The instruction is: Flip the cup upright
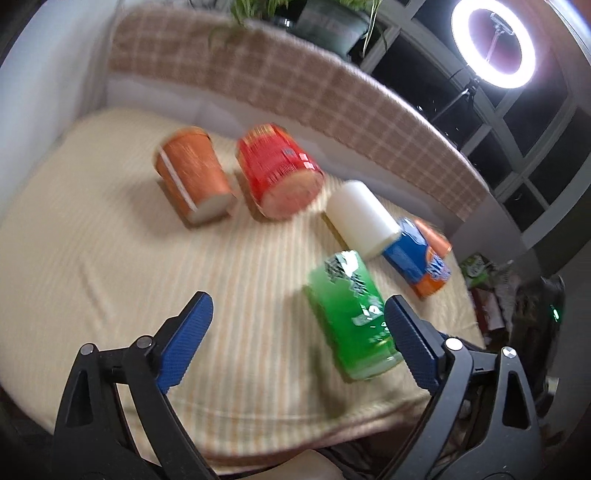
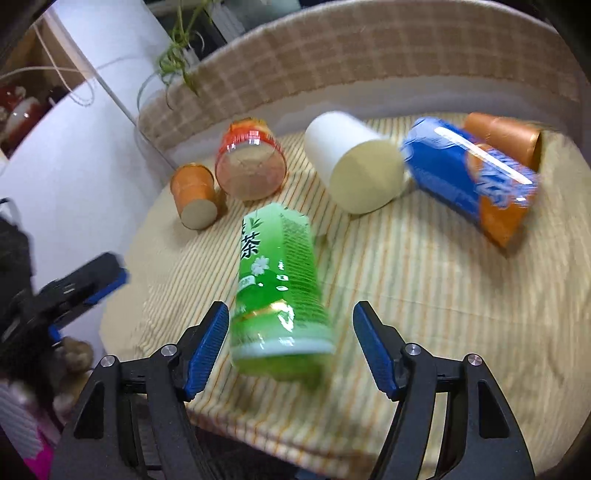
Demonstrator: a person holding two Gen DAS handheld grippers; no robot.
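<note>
Several cups lie on their sides on a striped cloth [image 1: 92, 258]. A green tea cup [image 2: 277, 284] lies nearest, its wide rim between the pads of my open right gripper [image 2: 290, 347], which does not touch it. It also shows in the left wrist view [image 1: 351, 314], just left of the right pad of my open, empty left gripper [image 1: 299, 343]. Behind lie a white cup [image 2: 354, 162], a blue-and-orange cup [image 2: 472, 177], a plain orange cup [image 2: 506, 136], a red cup [image 2: 251, 162] and a small orange cup [image 2: 194, 194]. The left gripper [image 2: 74, 288] shows at the right wrist view's left edge.
A checked cushion backrest [image 2: 369, 55] curves behind the cloth. A potted plant [image 1: 332, 22] stands beyond it and a ring light [image 1: 493, 42] glows at the far right. Clutter [image 1: 491, 291] sits off the cloth's right edge. The cloth's front edge [image 2: 295, 432] is close below the grippers.
</note>
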